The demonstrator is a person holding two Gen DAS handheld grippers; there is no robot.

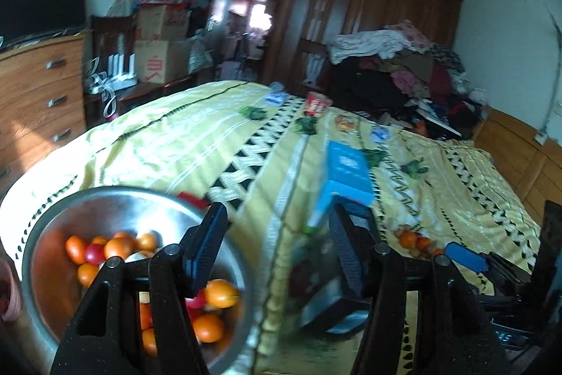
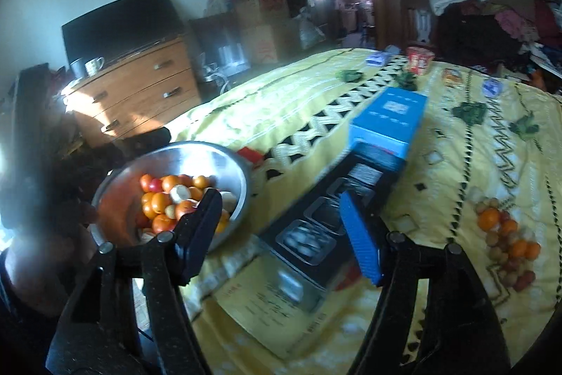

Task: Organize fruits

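A steel bowl (image 1: 105, 209) (image 2: 224, 160) sits on the bed's near left part. It holds several small oranges (image 1: 219, 292) (image 2: 161, 201), red fruits and pale ones. A loose pile of fruit (image 1: 416, 241) (image 2: 505, 241) lies on the yellow bedspread to the right. My left gripper (image 1: 277, 255) is open and empty above the bowl's right rim. My right gripper (image 2: 284, 231) is open and empty, over a black compartment tray (image 2: 316, 227) between bowl and pile. The right gripper's blue finger (image 1: 465, 255) shows near the pile in the left wrist view.
A blue box (image 1: 346, 171) (image 2: 390, 122) lies mid-bed on the tray's far end. Snack packets (image 2: 419, 58) and green leaf pieces (image 2: 469, 111) lie further back. A clothes heap (image 1: 404, 72) covers the far right. A wooden dresser (image 2: 137, 90) stands left of the bed.
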